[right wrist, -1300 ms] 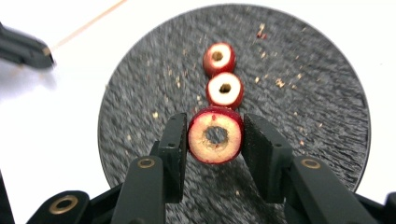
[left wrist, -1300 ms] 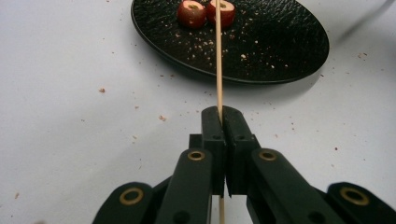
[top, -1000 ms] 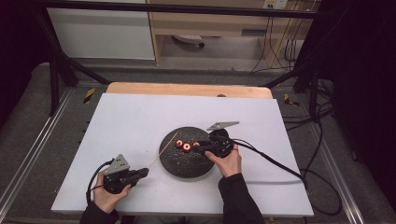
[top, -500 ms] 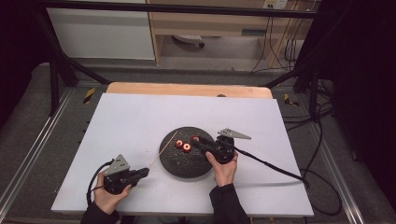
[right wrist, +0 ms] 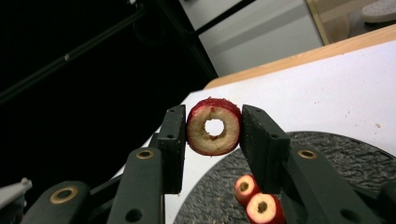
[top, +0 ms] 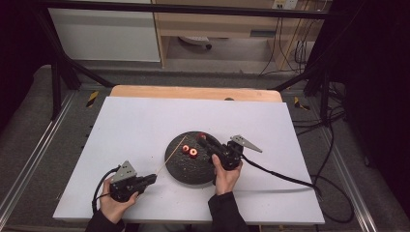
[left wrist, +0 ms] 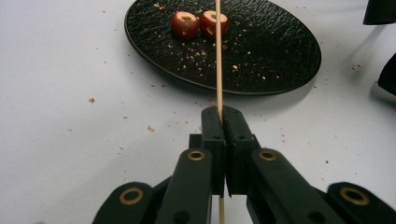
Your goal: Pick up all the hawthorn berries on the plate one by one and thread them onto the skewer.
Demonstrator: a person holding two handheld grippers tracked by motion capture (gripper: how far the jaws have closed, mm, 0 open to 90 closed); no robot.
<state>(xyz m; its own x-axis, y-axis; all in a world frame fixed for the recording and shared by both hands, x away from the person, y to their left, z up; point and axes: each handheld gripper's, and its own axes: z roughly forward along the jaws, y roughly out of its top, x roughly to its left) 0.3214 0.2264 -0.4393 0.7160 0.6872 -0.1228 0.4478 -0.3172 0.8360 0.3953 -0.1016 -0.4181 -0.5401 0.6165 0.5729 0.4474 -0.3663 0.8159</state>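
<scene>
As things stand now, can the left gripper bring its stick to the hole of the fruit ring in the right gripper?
Probably yes. The left gripper is shut on the stick, the right gripper lifts the fruit ring above the plate, and nothing stands between them.

High view: fixed above the near edge, facing forward and down, far enough to take in the whole tabletop. Left gripper view: low over the tabletop, close, facing along a skewer toward the plate. Right gripper view: very close, just above the plate, tilted up toward the far edge. Shared by all three: plate and two red pieces.
</scene>
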